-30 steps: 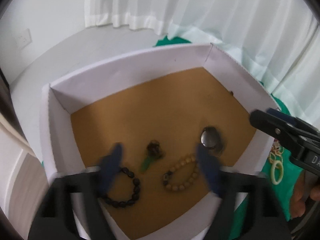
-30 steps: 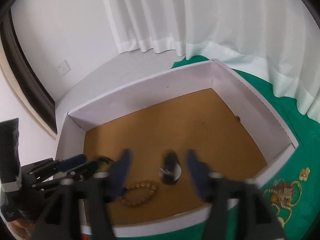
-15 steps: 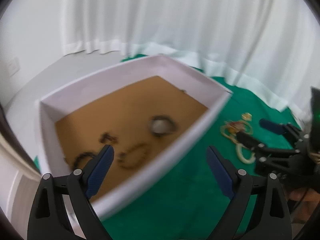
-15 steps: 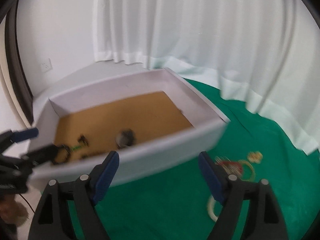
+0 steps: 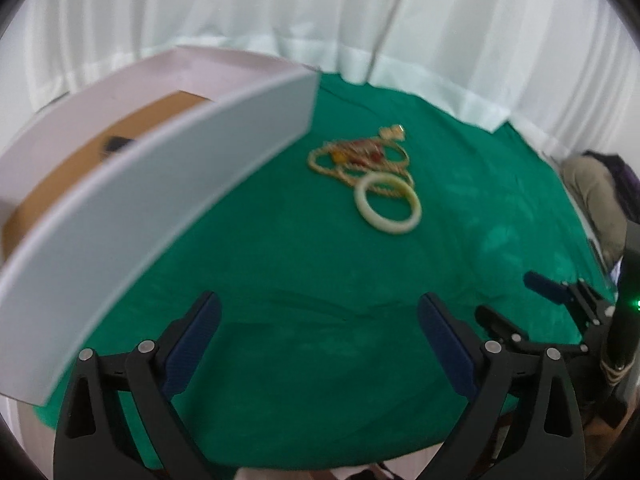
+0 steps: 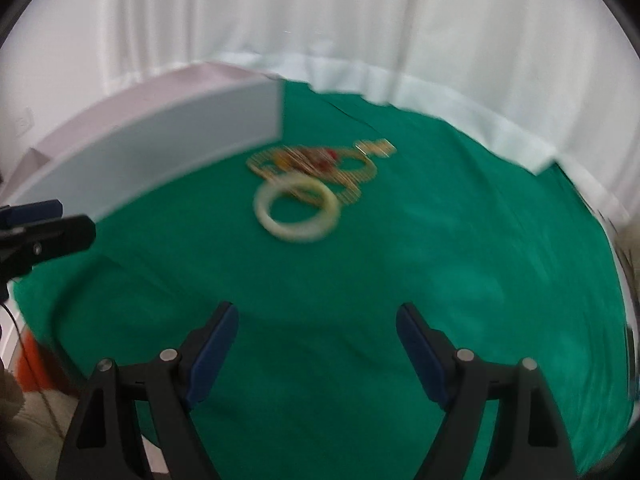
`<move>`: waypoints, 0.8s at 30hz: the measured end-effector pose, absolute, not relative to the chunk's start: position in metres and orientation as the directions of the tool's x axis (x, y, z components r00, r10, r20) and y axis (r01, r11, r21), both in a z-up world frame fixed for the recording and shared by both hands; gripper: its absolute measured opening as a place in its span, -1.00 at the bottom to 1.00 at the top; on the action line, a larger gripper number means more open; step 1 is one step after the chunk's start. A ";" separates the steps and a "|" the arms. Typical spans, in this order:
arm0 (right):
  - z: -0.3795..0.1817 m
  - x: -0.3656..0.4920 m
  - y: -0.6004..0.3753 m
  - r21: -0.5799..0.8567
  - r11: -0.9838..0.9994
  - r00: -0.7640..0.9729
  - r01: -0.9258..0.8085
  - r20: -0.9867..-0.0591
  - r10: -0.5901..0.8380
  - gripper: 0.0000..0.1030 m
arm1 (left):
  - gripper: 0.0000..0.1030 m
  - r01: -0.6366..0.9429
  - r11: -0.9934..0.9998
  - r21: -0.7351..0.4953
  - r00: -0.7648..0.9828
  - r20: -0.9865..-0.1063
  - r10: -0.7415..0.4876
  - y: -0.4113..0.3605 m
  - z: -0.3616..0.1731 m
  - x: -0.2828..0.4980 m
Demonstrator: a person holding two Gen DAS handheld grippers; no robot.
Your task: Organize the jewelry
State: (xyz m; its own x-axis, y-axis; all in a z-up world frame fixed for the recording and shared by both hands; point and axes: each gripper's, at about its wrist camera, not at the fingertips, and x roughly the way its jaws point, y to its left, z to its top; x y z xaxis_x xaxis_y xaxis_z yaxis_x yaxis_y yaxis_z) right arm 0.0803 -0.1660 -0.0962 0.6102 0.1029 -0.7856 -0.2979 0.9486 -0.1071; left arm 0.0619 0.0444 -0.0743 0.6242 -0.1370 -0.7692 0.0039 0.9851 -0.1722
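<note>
On the green cloth (image 5: 280, 264) lie a pale bangle (image 5: 387, 227) and, just behind it, a tangle of gold chain with red stones (image 5: 356, 156). The white box (image 5: 160, 184) with the brown floor stands to the left; a dark item shows inside it. My left gripper (image 5: 318, 300) hovers over bare cloth short of the bangle, jaws opening, nothing between them. My right gripper (image 6: 316, 312) is open and empty, also short of the bangle (image 6: 300, 236) and chain (image 6: 320, 158). Each gripper shows at the edge of the other's view: right gripper (image 5: 508, 296), left gripper (image 6: 76, 218).
White curtains (image 5: 320, 20) hang behind the table. The box wall (image 6: 180, 136) rises at the left, close to the chain. A person's trouser leg (image 5: 592, 192) is at the far right beyond the cloth's edge.
Both grippers have swung right and down, away from over the box to the green cloth. The bangle and chain are now ahead of them, and the left jaws stand wider.
</note>
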 end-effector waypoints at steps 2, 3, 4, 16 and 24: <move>-0.109 0.079 -0.183 -0.094 0.960 0.591 -0.262 -0.802 0.083 0.61 | 0.92 0.025 0.987 -0.160 0.610 -0.780 -0.141 0.033 -0.091 0.066; -0.113 0.077 -0.190 -0.090 0.965 0.588 -0.246 -0.806 0.074 0.61 | 0.92 0.029 0.988 -0.150 0.603 -0.786 -0.137 0.029 -0.097 0.067; -0.115 0.075 -0.195 -0.091 0.968 0.589 -0.234 -0.806 0.067 0.61 | 0.92 0.033 0.990 -0.137 0.597 -0.792 -0.129 0.025 -0.104 0.067; -0.133 0.074 -0.213 -0.026 0.985 0.595 -0.172 -0.799 0.083 0.70 | 0.99 0.056 0.998 -0.003 0.575 -0.817 -0.034 0.002 -0.134 0.060; -0.132 0.070 -0.213 -0.025 0.984 0.587 -0.178 -0.805 0.086 0.70 | 0.99 0.065 0.998 0.000 0.566 -0.824 -0.037 0.002 -0.135 0.061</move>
